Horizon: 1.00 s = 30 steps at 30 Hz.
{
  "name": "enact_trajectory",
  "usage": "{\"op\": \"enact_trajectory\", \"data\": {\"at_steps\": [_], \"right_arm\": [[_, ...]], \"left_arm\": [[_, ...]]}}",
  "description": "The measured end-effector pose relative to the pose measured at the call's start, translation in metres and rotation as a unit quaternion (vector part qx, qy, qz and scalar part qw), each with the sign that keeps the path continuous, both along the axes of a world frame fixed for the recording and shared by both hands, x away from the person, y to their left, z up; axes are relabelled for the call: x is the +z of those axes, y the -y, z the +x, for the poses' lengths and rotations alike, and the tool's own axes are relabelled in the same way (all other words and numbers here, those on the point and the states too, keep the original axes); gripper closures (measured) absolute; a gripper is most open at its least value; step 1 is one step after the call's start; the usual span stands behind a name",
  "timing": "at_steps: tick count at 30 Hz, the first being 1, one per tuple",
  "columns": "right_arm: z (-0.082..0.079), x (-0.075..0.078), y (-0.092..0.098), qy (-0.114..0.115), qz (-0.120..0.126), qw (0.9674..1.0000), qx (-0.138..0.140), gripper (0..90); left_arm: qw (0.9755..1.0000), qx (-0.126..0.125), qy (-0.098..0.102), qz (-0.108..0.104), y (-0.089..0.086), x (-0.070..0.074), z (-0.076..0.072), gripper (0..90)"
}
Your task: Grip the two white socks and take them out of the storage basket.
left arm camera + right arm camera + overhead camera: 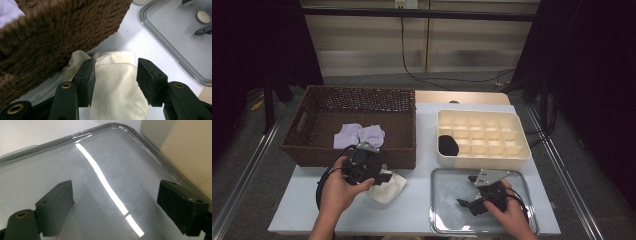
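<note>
A cream sock (388, 189) lies on the white table just in front of the brown wicker basket (312, 150). My left gripper (384, 176) is low over it and stands open. In the left gripper view the sock (115, 87) lies between the two black pads (86, 80), which do not press on it, and the left gripper (115, 62) points toward the basket's wall (50, 37). My right gripper (466, 191) hovers over the metal tray (447, 220). In the right gripper view it (115, 187) is wide open, with only bare tray (100, 157) between its jaws.
A lavender cloth (359, 134) lies inside the basket. A cream compartment box (484, 160) stands behind the tray and holds a black rolled item (448, 145) in its left section. The table's front edge runs close below both hands.
</note>
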State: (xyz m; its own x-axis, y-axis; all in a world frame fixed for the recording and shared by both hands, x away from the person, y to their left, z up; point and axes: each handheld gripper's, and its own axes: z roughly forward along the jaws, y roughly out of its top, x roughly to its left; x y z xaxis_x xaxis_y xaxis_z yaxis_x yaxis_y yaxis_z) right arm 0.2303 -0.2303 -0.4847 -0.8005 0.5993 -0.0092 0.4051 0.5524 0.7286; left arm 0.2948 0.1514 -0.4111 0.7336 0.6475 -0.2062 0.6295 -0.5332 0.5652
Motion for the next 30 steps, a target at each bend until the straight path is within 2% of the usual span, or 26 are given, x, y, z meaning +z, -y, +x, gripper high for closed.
{"op": "enact_trajectory", "data": {"at_steps": [2,4,6,9,11,13,17,19,20,21,24,27,28,30], "right_arm": [[0.0,0.0,0.0,-0.001,0.0,1.0,0.0,12.8],[0.0,0.0,0.0,-0.001,-0.001,1.0,0.001,12.8],[0.0,0.0,0.0,0.0,-0.001,1.0,0.001,12.8],[0.0,0.0,0.0,0.0,0.0,1.0,0.0,12.9],[0.0,0.0,0.0,0.0,0.0,1.0,0.001,12.8],[0.0,0.0,0.0,-0.001,-0.001,1.0,0.001,12.8],[0.0,0.0,0.0,-0.001,-0.001,1.0,0.001,12.8],[0.0,0.0,0.0,-0.001,-0.001,1.0,0.001,12.8],[0.0,0.0,0.0,0.0,-0.001,1.0,0.001,12.9],[0.0,0.0,0.0,-0.001,0.001,1.0,0.001,12.8],[0.0,0.0,0.0,-0.001,-0.001,1.0,0.001,12.8],[0.001,0.0,0.0,-0.003,0.001,1.0,0.001,12.9],[0.001,0.0,0.0,-0.002,0.001,1.0,0.001,12.8],[0.001,0.0,0.0,-0.003,0.002,1.0,0.001,12.8]], "left_arm": [[1.0,0.002,0.004,0.007,0.0,-0.003,0.0,49.6],[1.0,0.003,0.005,0.0,-0.001,-0.007,0.0,49.8],[1.0,0.002,0.0,0.008,-0.001,-0.012,-0.001,50.6],[0.9999,-0.004,-0.008,0.005,0.001,-0.021,-0.002,50.6],[0.9999,0.002,-0.004,0.009,0.001,-0.024,-0.003,51.6],[0.9999,-0.002,-0.008,0.007,0.0,-0.025,-0.004,54.9],[0.9999,0.0,0.003,0.017,0.002,-0.026,-0.006,62.5],[0.9997,-0.004,-0.003,0.023,0.003,-0.028,-0.007,69.3],[0.9997,-0.004,0.002,0.025,0.004,-0.029,-0.007,70.5],[0.9995,-0.006,-0.004,0.029,0.004,-0.029,-0.007,74.0],[0.9996,0.0,-0.011,0.027,0.004,-0.027,-0.006,80.3],[0.9997,-0.002,-0.007,0.024,0.004,-0.023,-0.005,81.6],[0.9998,-0.003,0.001,0.02,0.005,-0.022,-0.005,81.7],[0.9999,-0.004,0.003,0.01,0.006,-0.016,-0.006,82.0]]}}
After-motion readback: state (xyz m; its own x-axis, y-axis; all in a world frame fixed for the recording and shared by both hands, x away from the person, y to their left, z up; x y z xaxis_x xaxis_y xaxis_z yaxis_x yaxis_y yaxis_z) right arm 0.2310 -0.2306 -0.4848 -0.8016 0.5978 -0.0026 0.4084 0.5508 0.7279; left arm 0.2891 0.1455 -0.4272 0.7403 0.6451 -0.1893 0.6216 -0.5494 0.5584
